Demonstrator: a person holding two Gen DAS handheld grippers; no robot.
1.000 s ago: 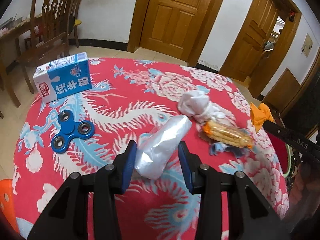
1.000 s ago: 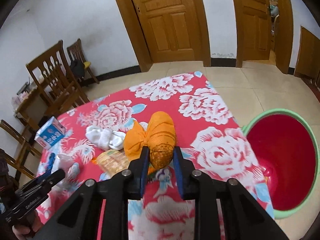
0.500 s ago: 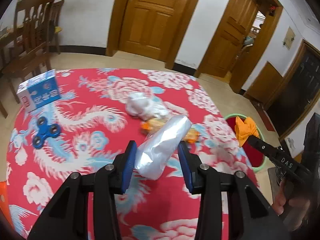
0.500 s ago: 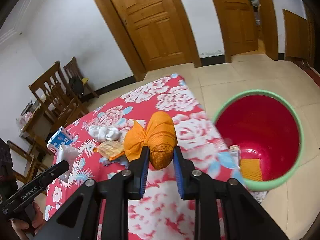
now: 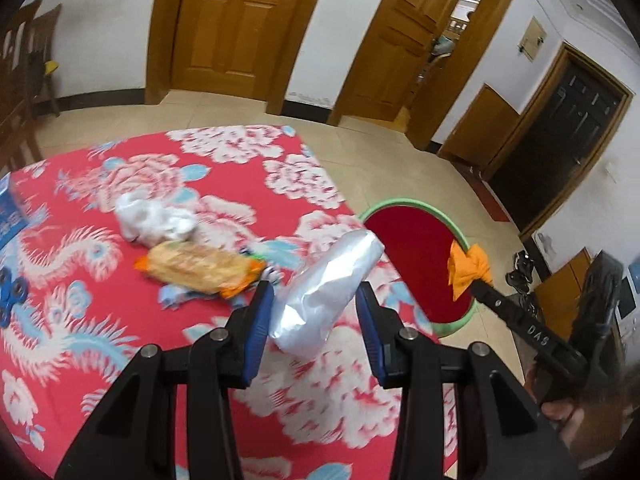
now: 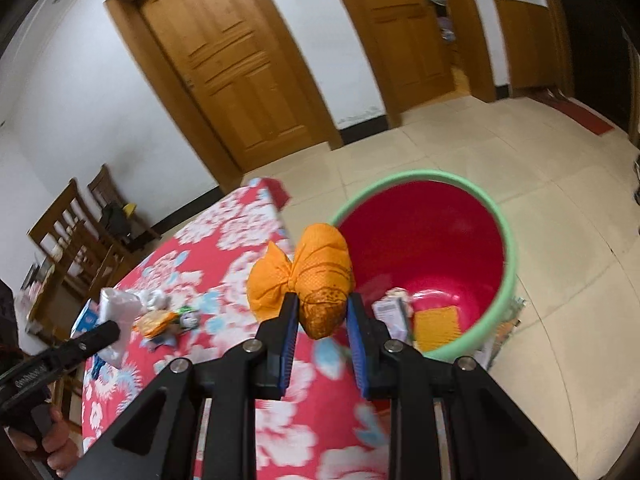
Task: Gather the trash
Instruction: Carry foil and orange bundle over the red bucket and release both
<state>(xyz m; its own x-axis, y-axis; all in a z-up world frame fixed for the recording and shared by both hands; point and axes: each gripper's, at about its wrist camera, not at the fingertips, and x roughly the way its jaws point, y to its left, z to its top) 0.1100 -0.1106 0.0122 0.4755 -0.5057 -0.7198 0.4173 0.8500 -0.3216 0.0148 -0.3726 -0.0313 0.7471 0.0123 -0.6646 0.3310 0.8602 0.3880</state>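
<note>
Past the bench's (image 5: 168, 184) far corner stands the red bin (image 6: 506, 240), where the right claw (image 6: 320, 312) pinching the orange bundle (image 6: 320, 276) and the left claw (image 5: 316, 320) squeezing the silver wrapper (image 5: 328, 292) could release early, spilling onto the floor.

Home dining room: wooden doors (image 5: 224, 28), chairs (image 6: 76, 232), floral tablecloth (image 5: 120, 320).

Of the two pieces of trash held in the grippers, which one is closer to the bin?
The orange bundle in the right gripper, at the rim of the red bin. The silver wrapper in the left gripper is over the table.
</note>
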